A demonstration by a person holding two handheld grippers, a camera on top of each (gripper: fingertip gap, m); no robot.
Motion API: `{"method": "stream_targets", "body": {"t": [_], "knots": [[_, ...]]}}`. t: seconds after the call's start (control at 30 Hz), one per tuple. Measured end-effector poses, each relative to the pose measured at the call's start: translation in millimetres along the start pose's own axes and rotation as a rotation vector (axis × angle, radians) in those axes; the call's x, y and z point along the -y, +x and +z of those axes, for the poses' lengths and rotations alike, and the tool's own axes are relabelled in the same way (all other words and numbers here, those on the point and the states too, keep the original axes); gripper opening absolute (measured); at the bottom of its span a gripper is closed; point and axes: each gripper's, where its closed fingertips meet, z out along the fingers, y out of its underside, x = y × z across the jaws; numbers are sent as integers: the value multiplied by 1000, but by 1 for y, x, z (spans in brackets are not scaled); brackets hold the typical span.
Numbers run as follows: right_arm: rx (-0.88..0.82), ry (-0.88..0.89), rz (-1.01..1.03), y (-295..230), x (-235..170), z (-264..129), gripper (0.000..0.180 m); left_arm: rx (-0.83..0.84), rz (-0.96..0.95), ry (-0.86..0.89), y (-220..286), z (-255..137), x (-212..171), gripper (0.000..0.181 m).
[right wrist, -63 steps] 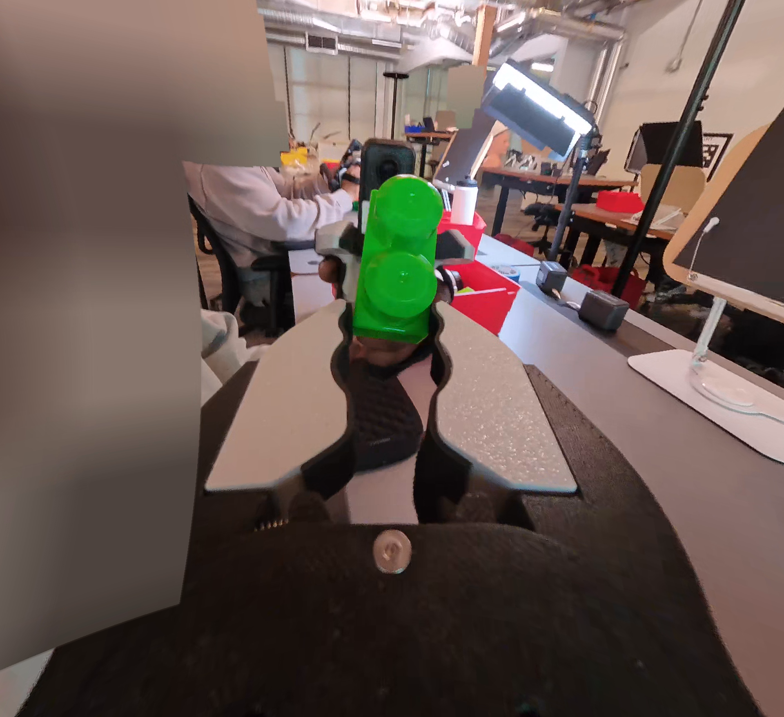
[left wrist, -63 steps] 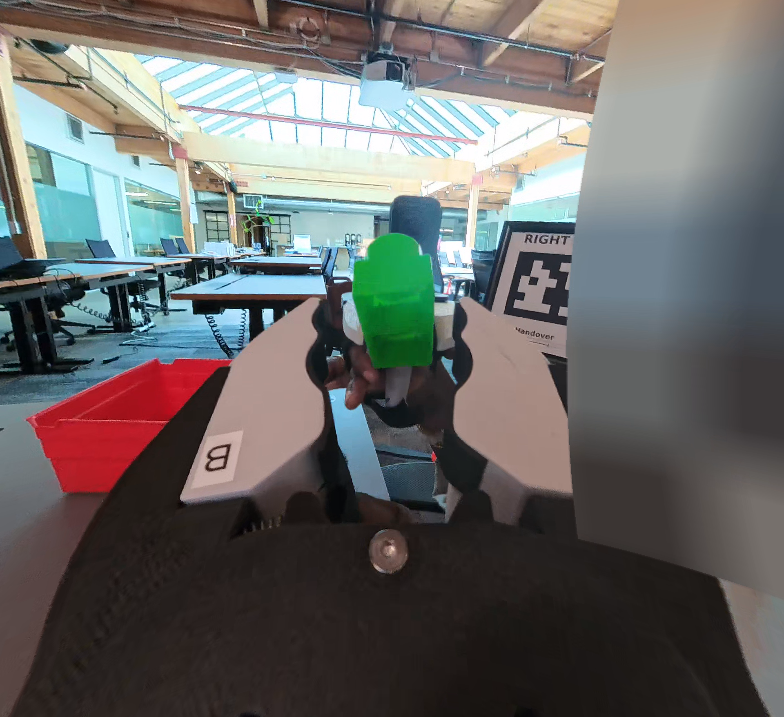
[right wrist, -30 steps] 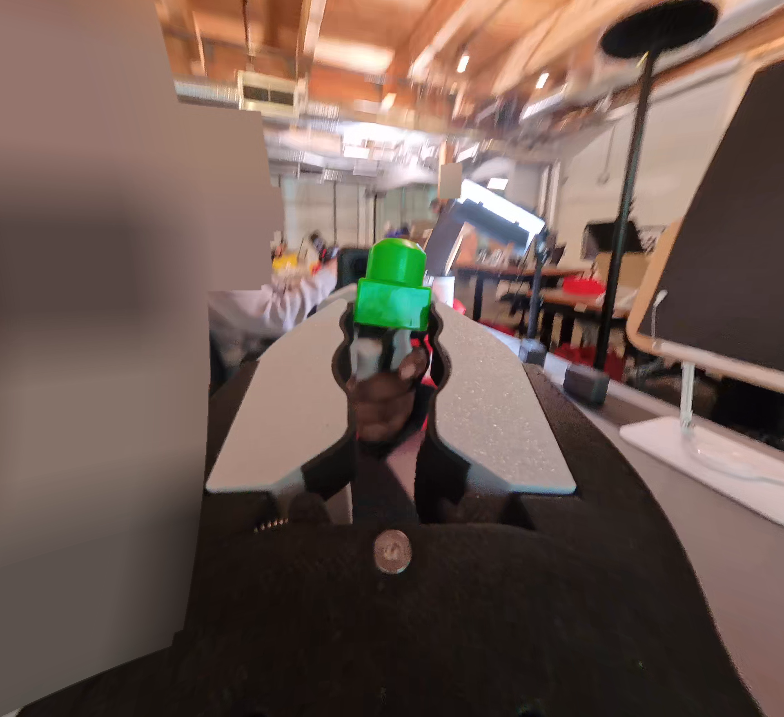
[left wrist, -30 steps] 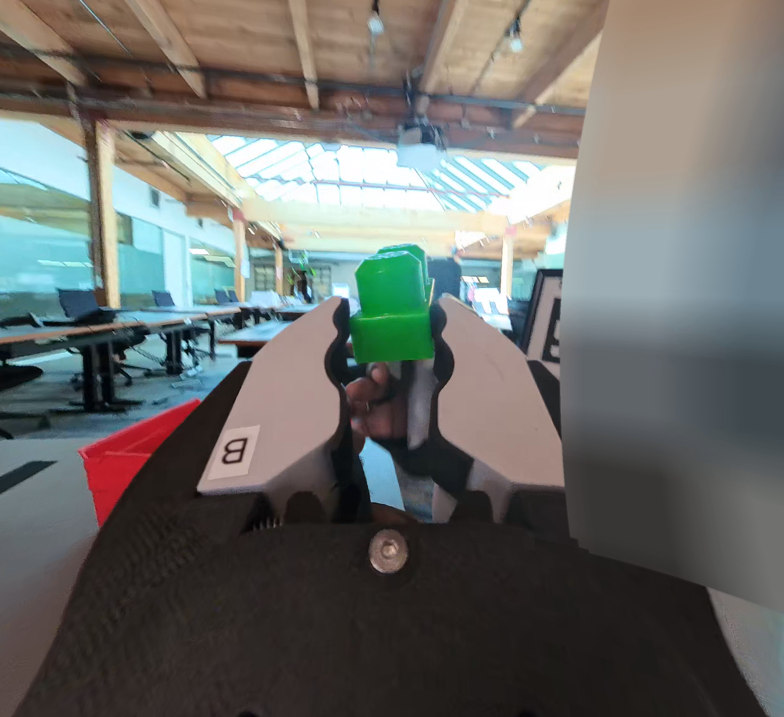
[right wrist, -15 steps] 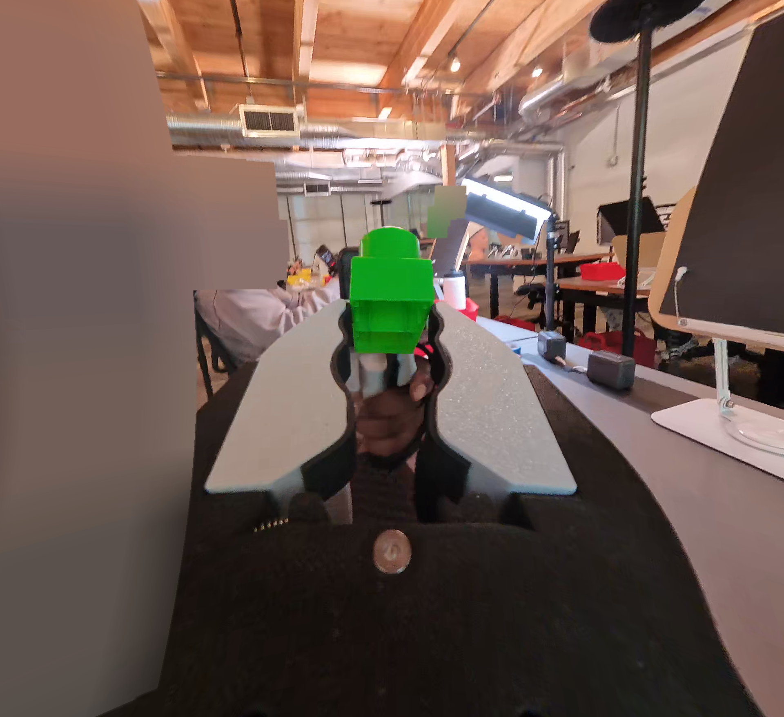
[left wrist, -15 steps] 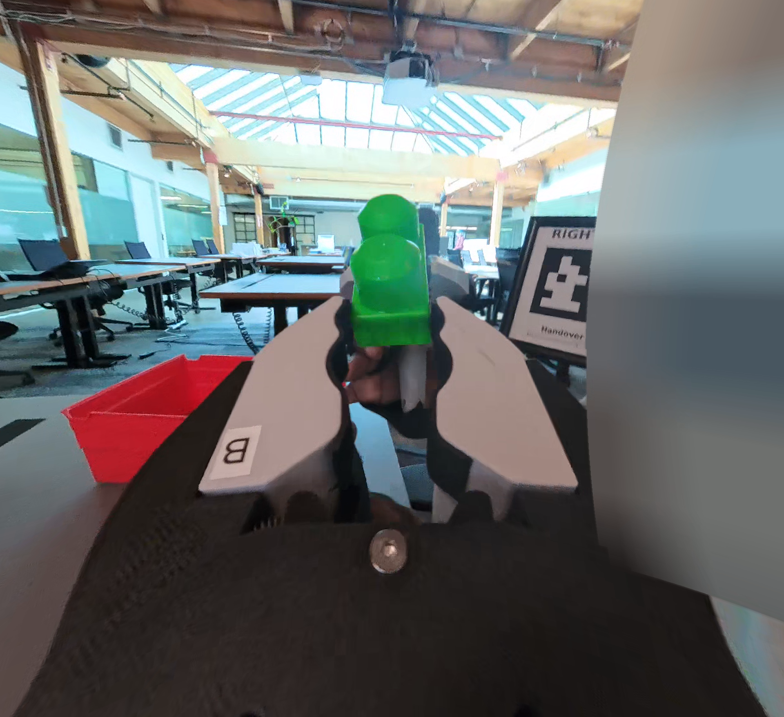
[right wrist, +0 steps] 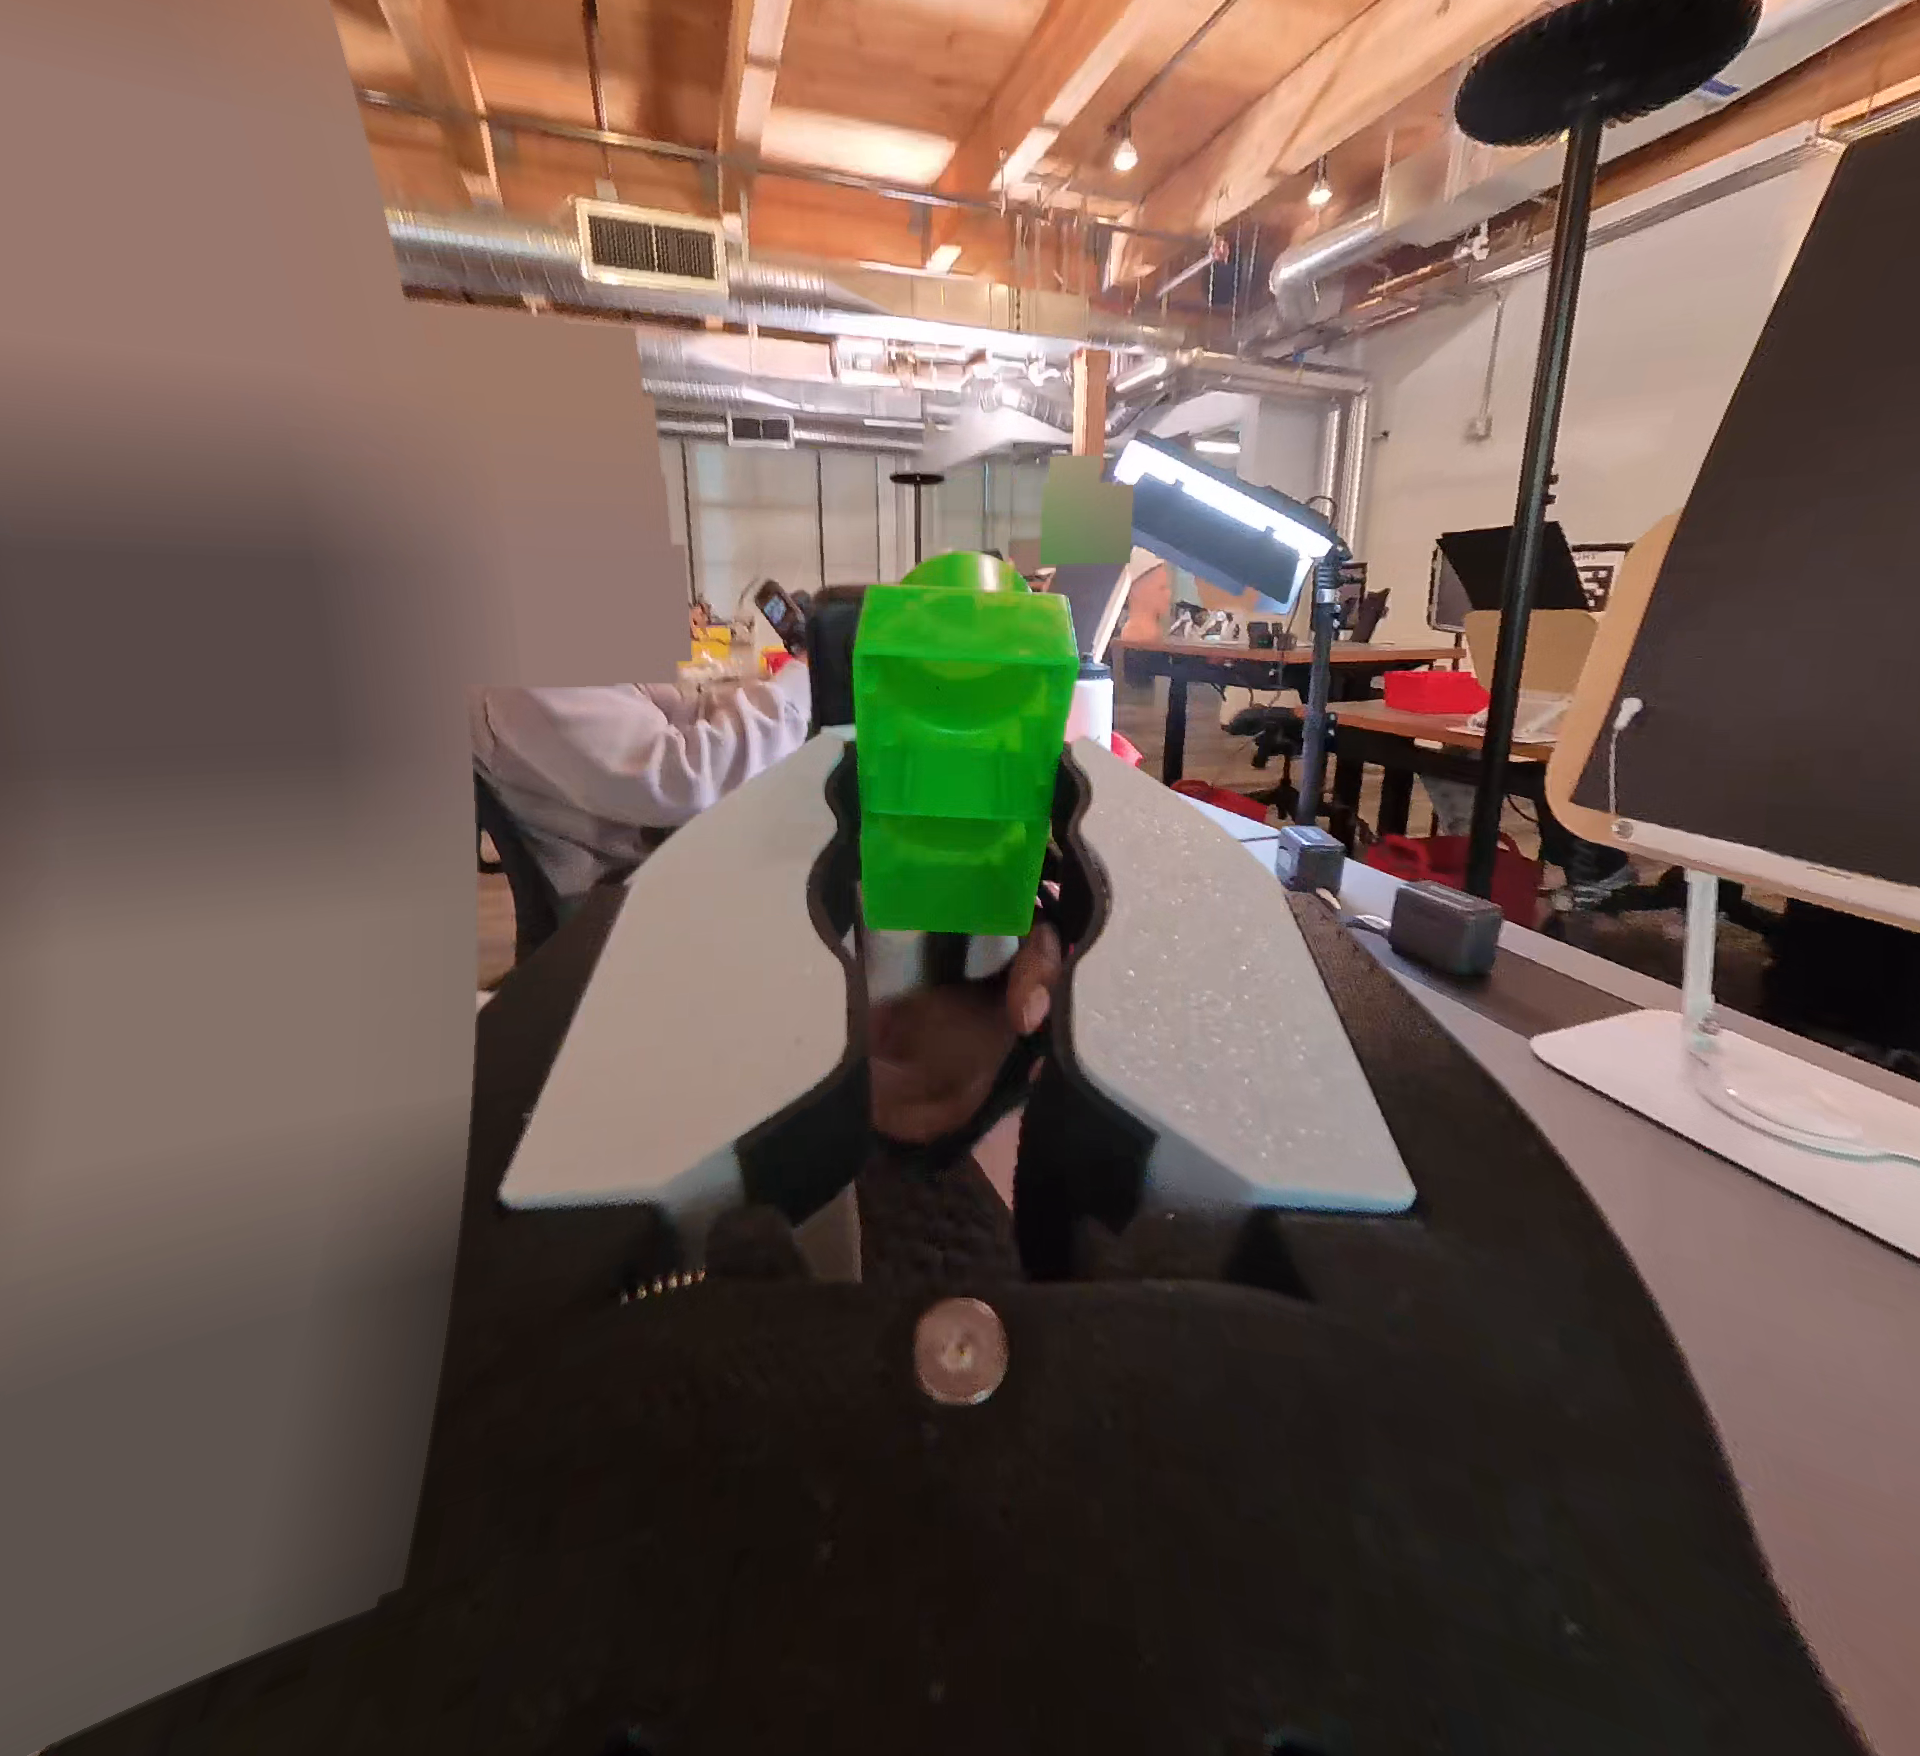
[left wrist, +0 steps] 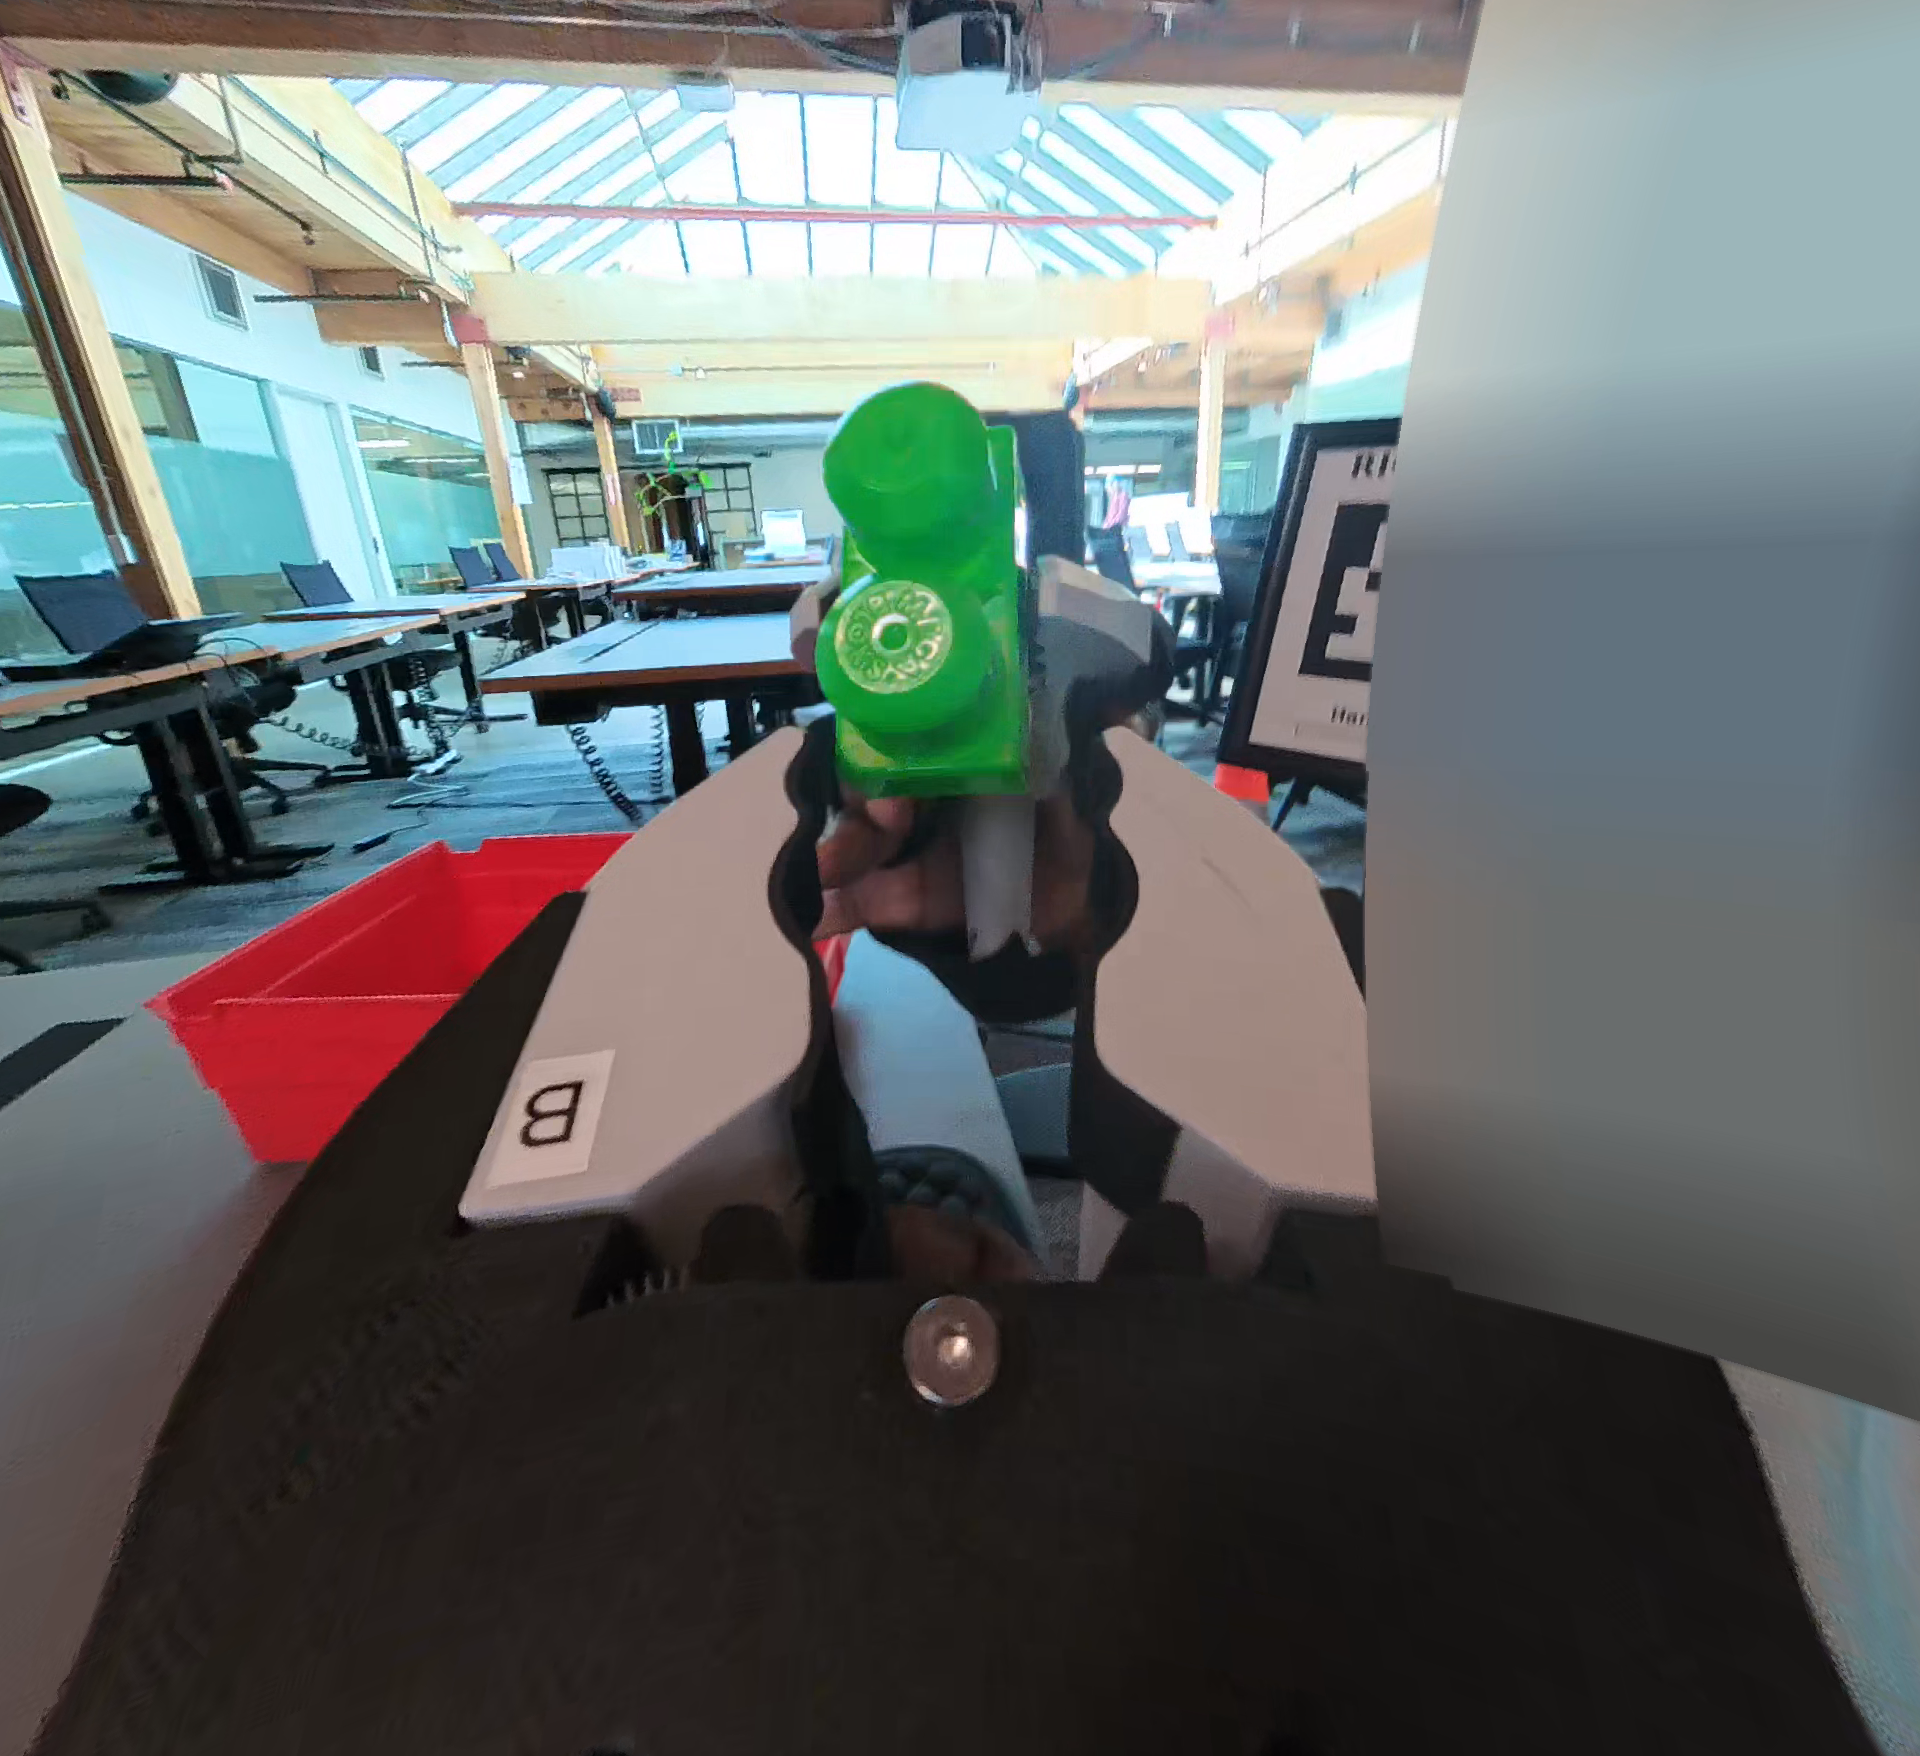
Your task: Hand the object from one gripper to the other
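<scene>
Green brick (right wrist: 954, 771) hides which gripper's fingers (right wrist: 717, 927) clamp it.

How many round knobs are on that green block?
2. The green block shows an upper stud and a lower stud directly beneath, facing the left wrist camera; other faces could hide more.

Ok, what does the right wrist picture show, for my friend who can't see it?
The right gripper pinches a bright green toy brick between its grey fingers, hollow underside toward the camera. Just behind, a hand shows, and a grey table runs along the right.
</scene>
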Motion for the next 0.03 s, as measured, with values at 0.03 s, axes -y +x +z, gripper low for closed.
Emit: {"method": "stream_targets", "body": {"t": [0.03], "knots": [[3, -12, -6, -1, 1, -2, 35, 0, 24, -17, 2, -2, 1, 49]]}}
